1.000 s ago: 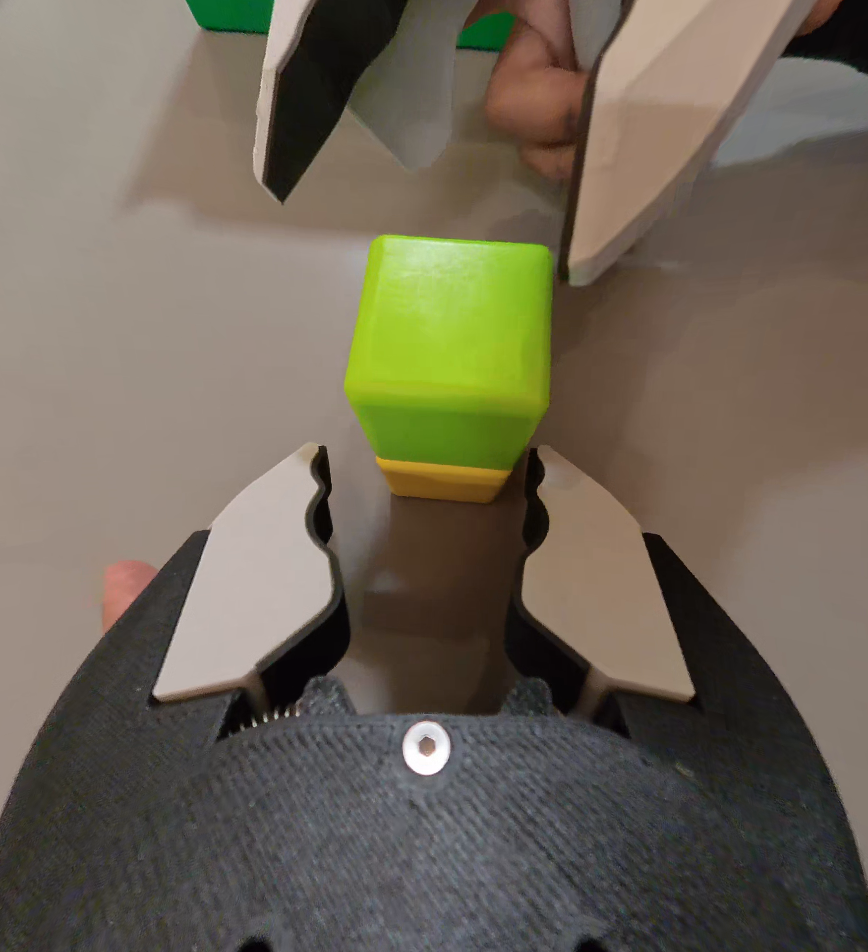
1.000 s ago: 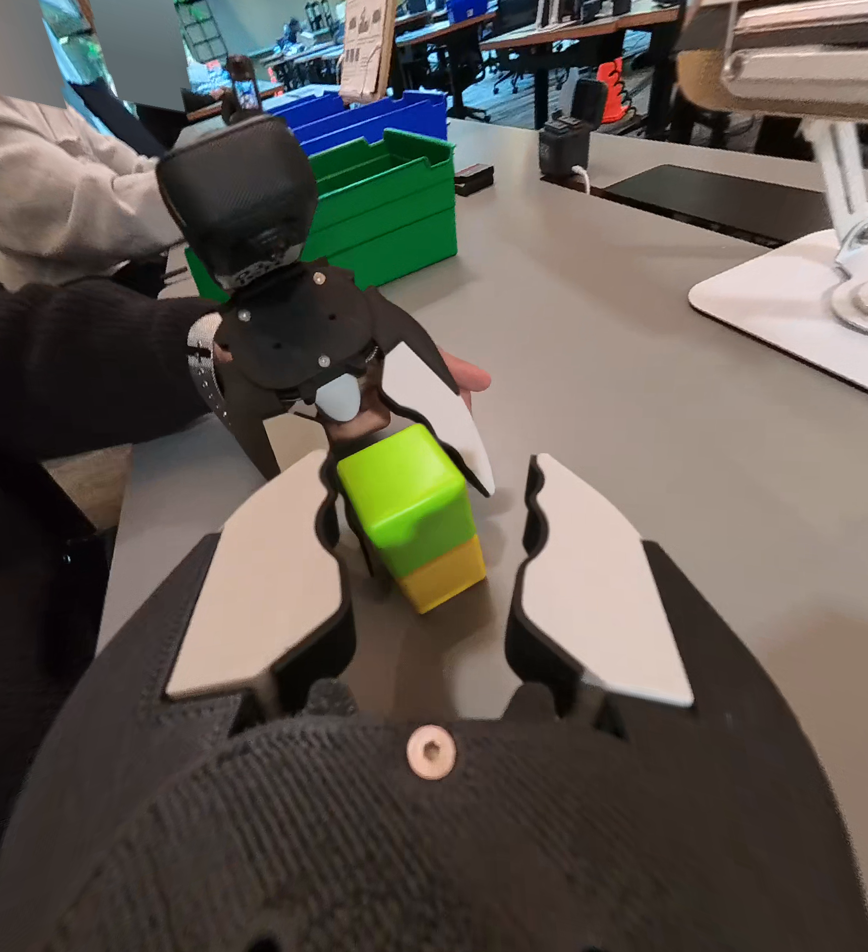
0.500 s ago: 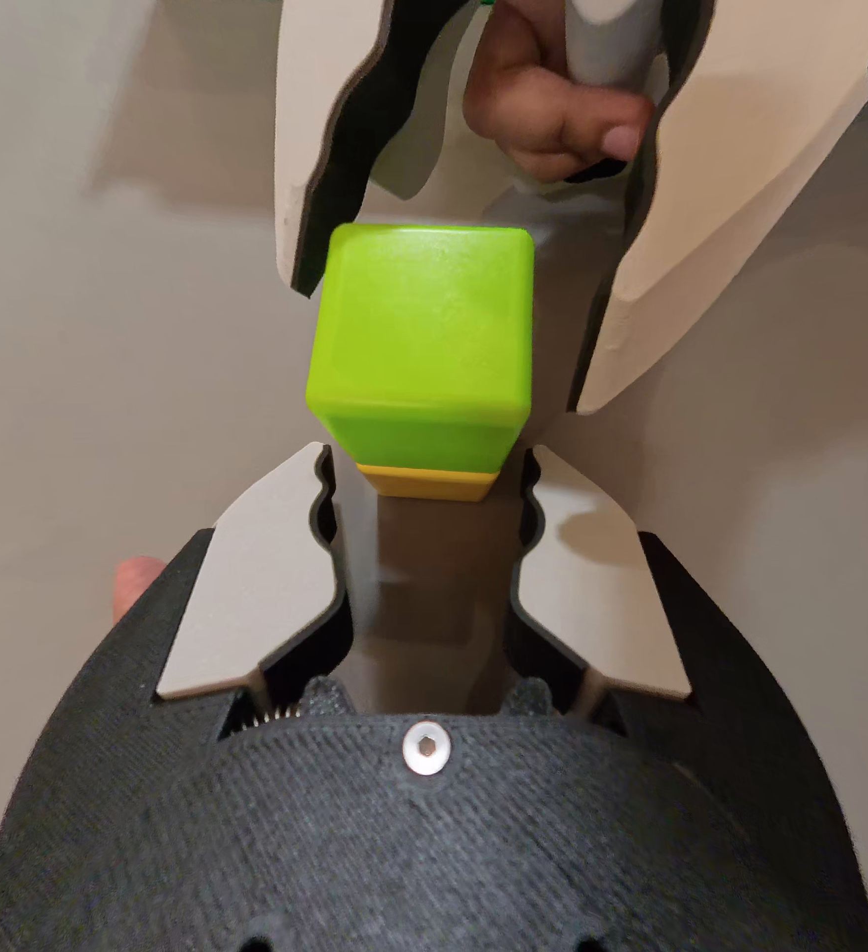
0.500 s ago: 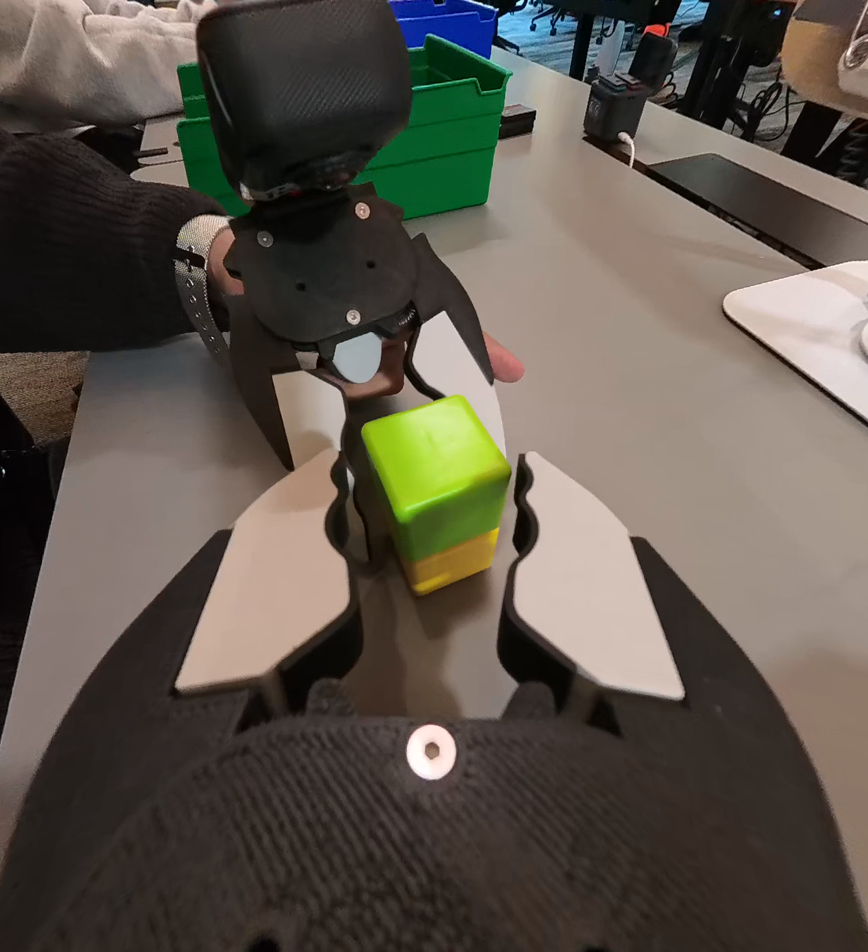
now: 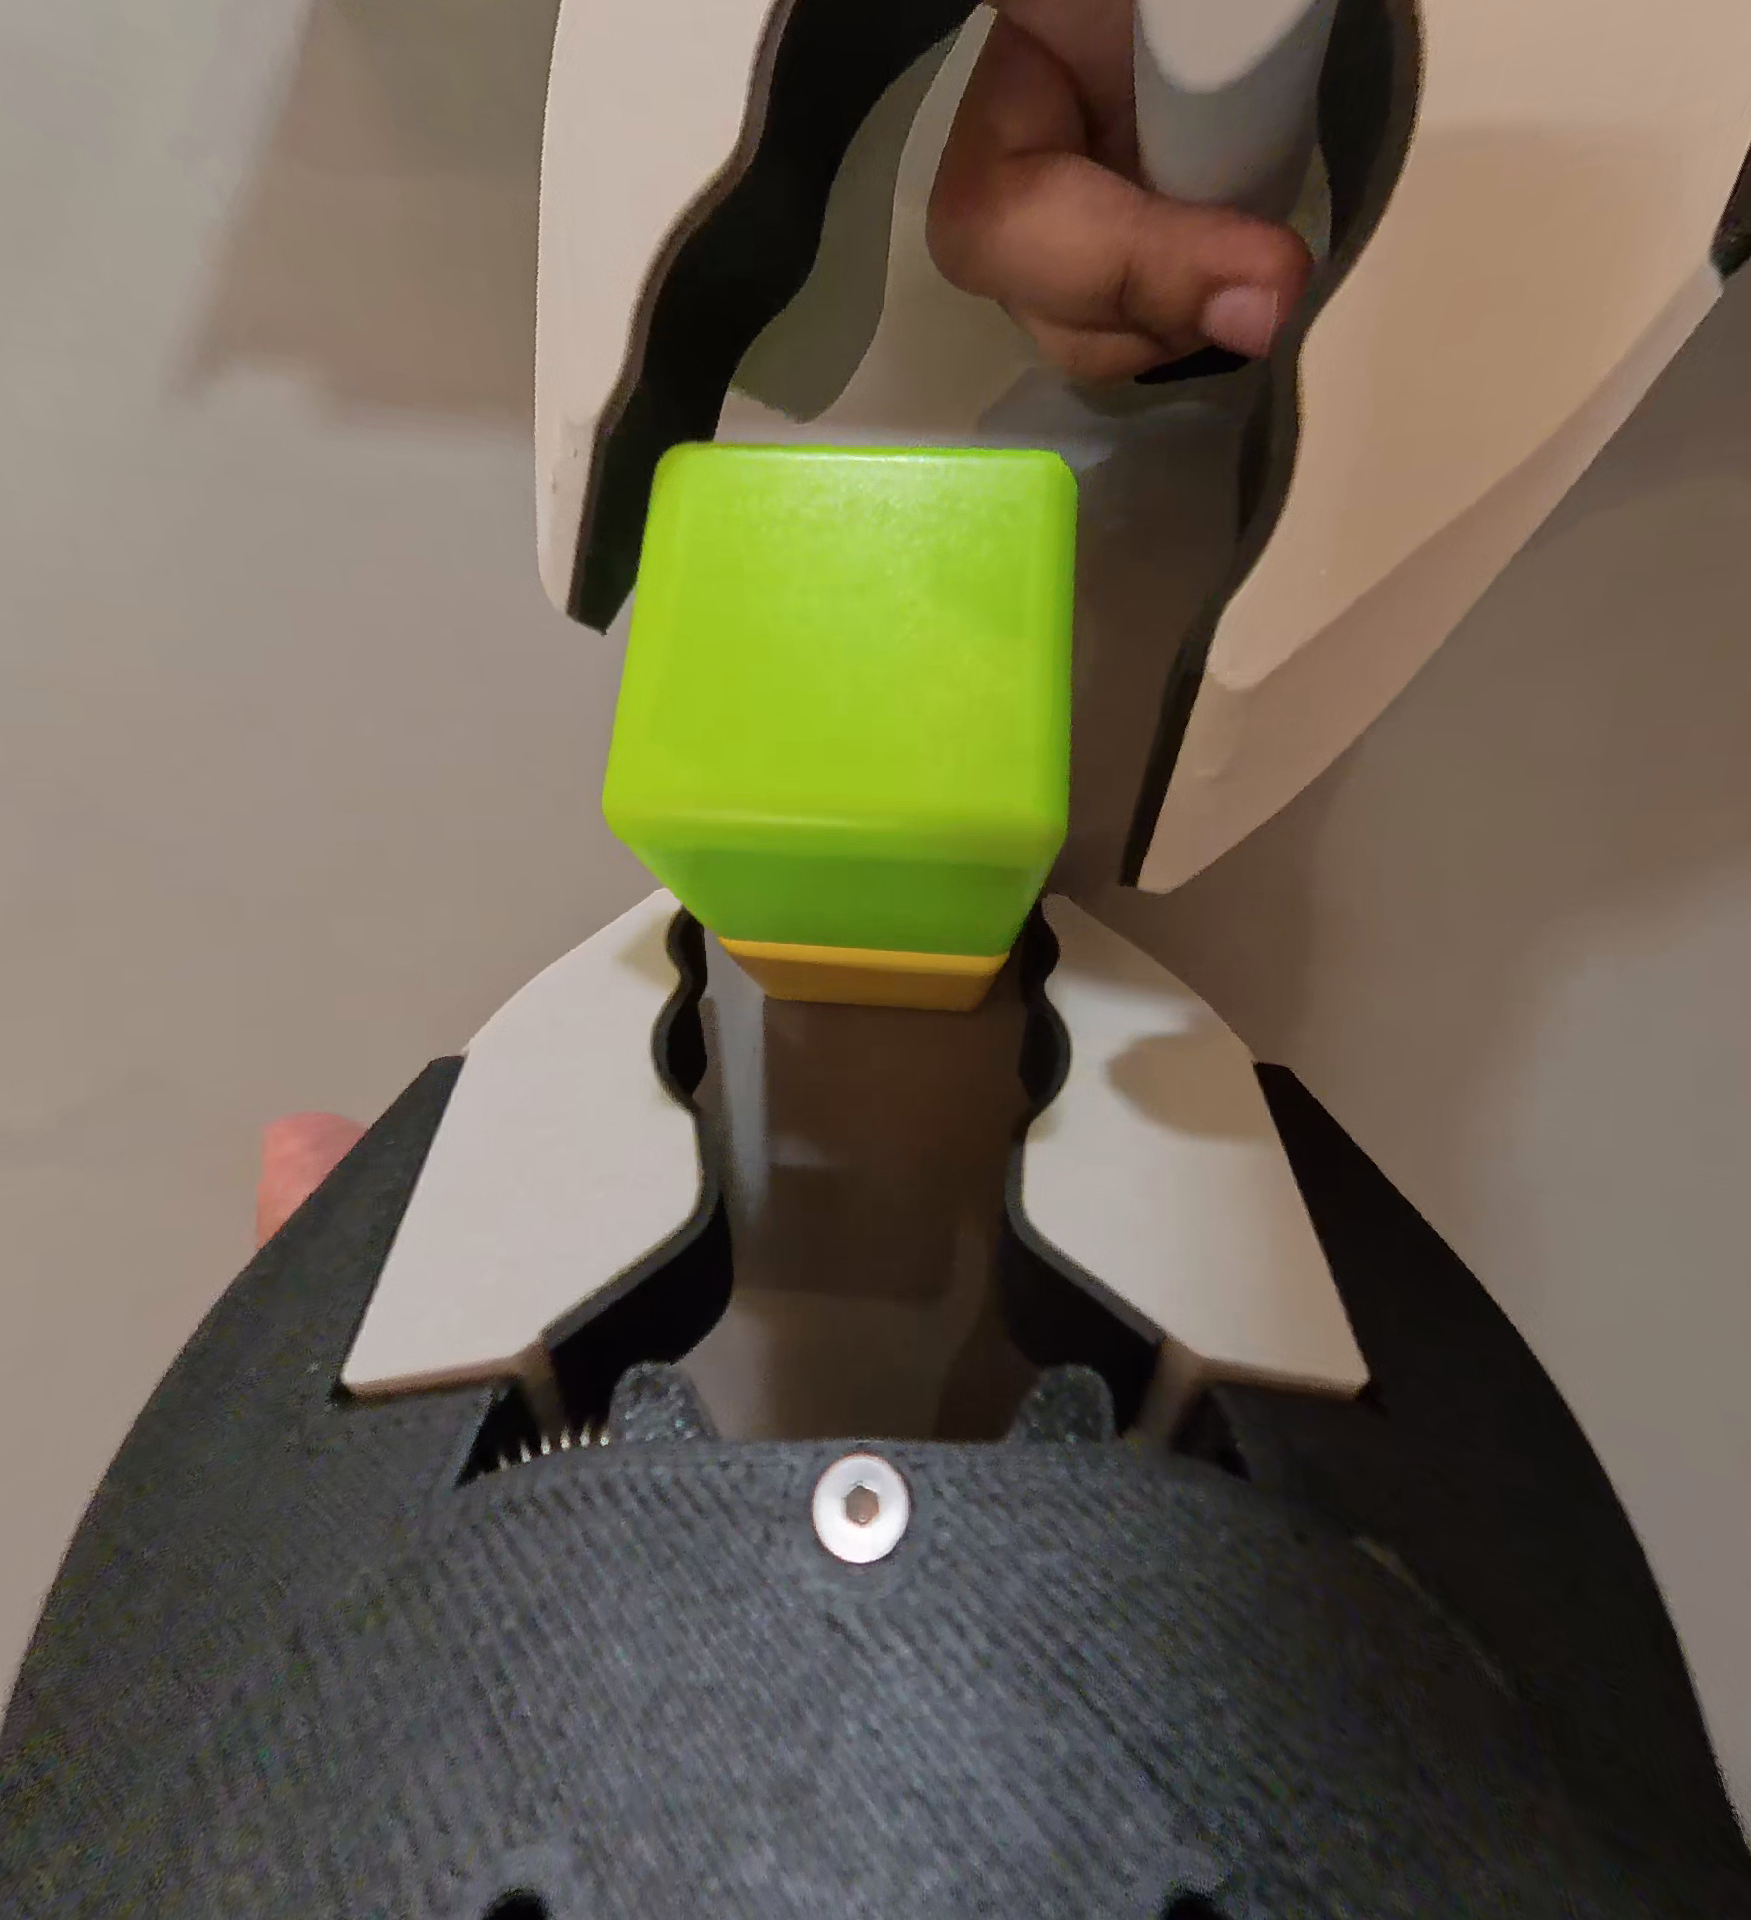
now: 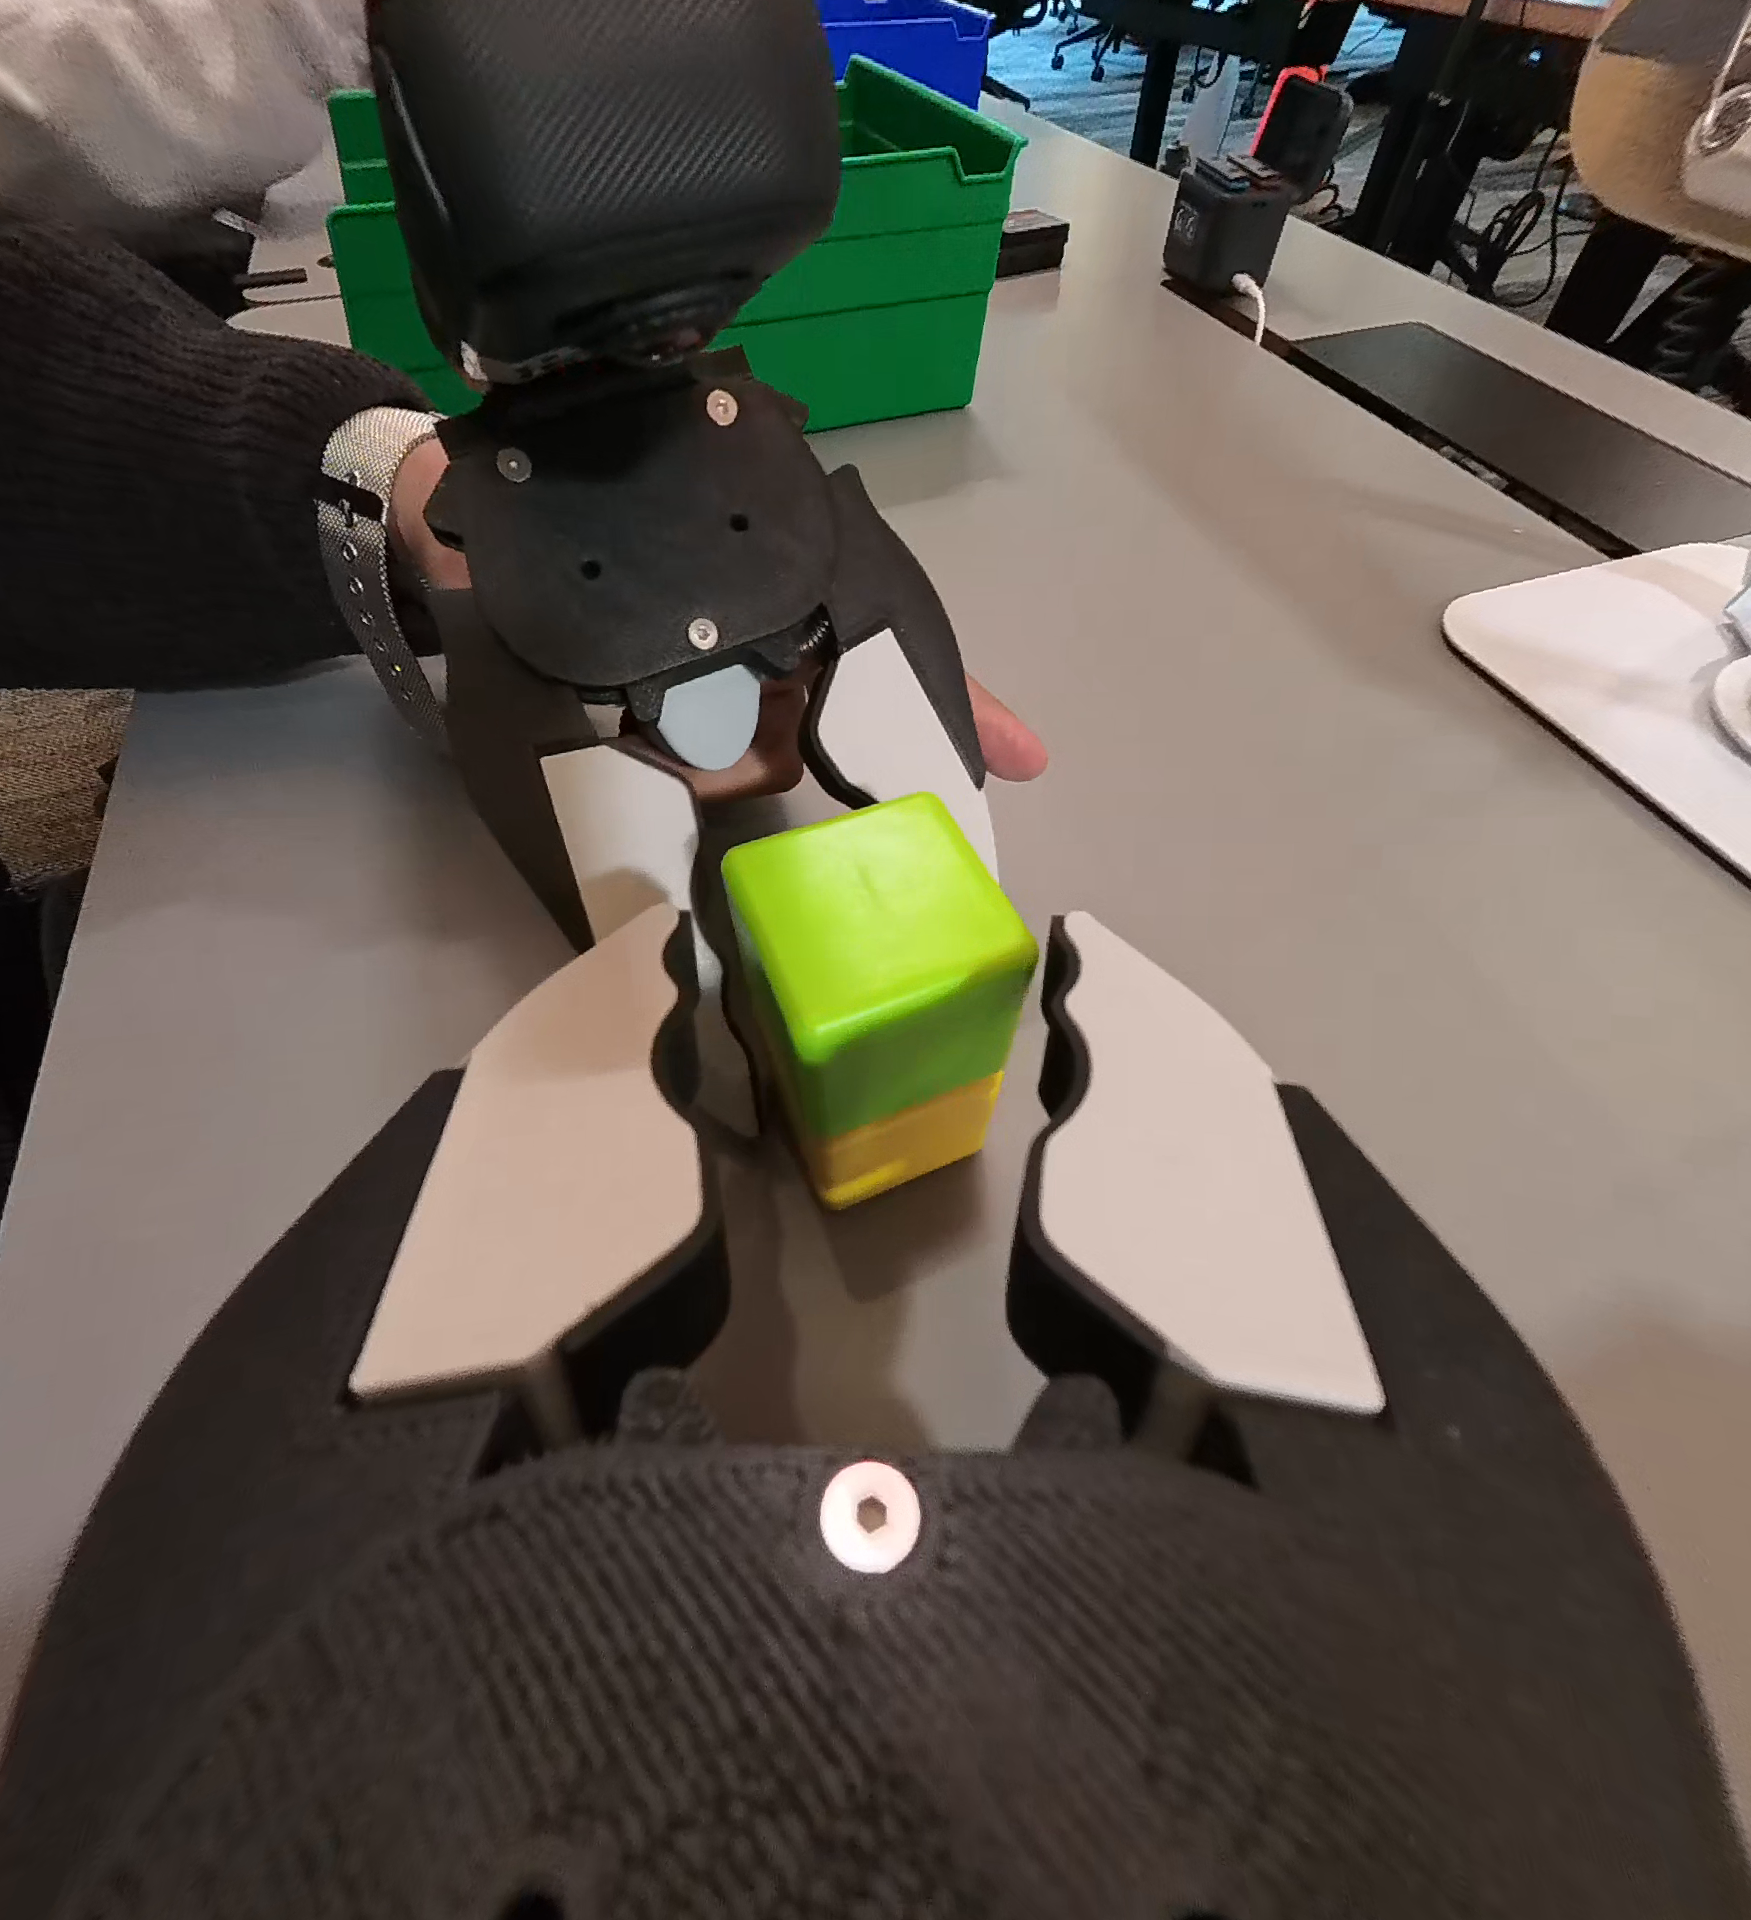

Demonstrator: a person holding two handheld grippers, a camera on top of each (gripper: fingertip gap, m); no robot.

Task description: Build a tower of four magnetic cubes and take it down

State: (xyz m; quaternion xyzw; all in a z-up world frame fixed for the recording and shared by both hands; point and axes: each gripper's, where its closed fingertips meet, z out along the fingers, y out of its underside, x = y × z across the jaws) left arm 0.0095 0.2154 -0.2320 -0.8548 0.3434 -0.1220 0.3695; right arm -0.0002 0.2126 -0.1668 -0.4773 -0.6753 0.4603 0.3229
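Observation:
A lime green cube sits on a smaller yellow block on the grey table. My left gripper is open and angled down over the stack, with a fingertip at each side of the cube's lower edge; I cannot tell if they touch. My right gripper is open and faces it from the opposite side, its fingertips level with the green cube above the yellow block. The right fingertip is very close to the cube and the left stands apart. The right gripper's fingers flank the cube's far end.
Stacked green bins and a blue bin stand at the table's far side. A white stand base, a dark mat and a small black device are to the right. A person's dark sleeve holds the left gripper. About 6 centimetres separates my left fingertips from my right.
Both grippers have closed in on the stack from opposite sides. The right gripper came down and forward until its fingers straddle the green cube. The left jaws narrowed slightly.

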